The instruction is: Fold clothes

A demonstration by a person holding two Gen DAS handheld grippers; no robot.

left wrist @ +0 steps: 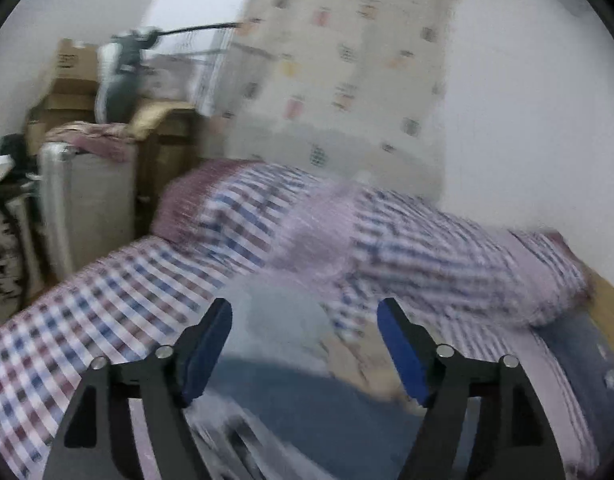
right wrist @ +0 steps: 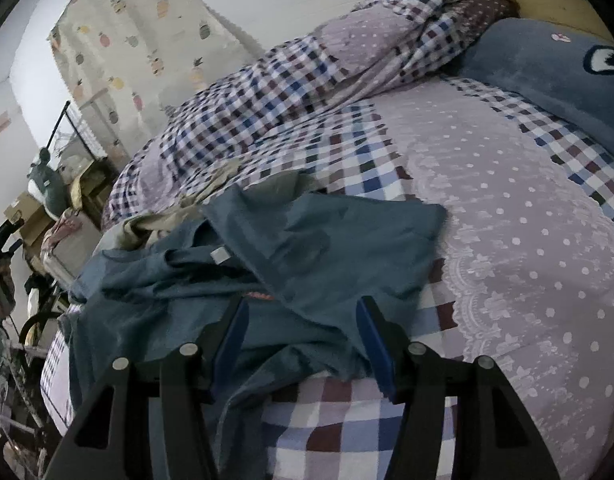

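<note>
Fingers of the left gripper [left wrist: 305,346] stand wide apart with nothing between the blue pads; the right gripper [right wrist: 303,344] is half open, its pads straddling a bunched edge of cloth, and whether they pinch it I cannot tell. On the checked and dotted lilac bedspread [right wrist: 519,216] lies the rumpled teal-blue cotton garment [right wrist: 307,248], still unfolded. Next, I judge, comes finding a corner to spread it flat. Only the right view shows its grey neck label [right wrist: 220,255]; the left view is blurred.
</note>
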